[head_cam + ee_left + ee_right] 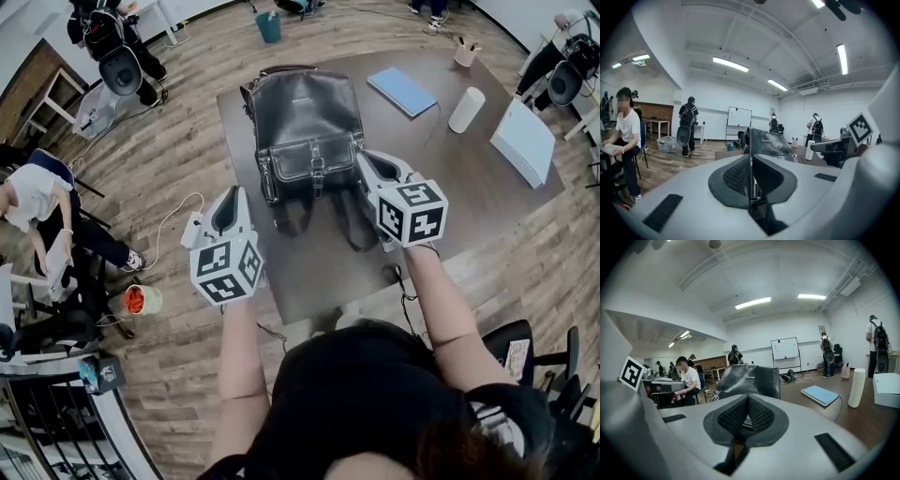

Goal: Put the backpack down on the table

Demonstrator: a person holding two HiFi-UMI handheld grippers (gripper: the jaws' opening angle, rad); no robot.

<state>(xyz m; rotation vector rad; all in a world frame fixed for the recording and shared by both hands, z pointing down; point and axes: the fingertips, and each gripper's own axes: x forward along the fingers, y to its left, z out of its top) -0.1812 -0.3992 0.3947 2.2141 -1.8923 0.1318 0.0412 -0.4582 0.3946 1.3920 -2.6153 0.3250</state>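
The backpack (307, 131) sits on the brown table (469, 178), its buckled front facing me and its straps trailing toward me across the top. My right gripper (364, 161) is just beside its near right corner, jaws pressed together on nothing. My left gripper (230, 194) hangs off the table's left edge, also closed and empty. Farther right lie a blue notebook (401, 91), a white cylinder (466, 110) and a white box (523, 141).

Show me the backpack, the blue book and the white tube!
backpack (305, 112): head view, on the middle of its black front flap.
blue book (401, 91): head view, on the middle of its cover.
white tube (466, 111): head view, on its side.
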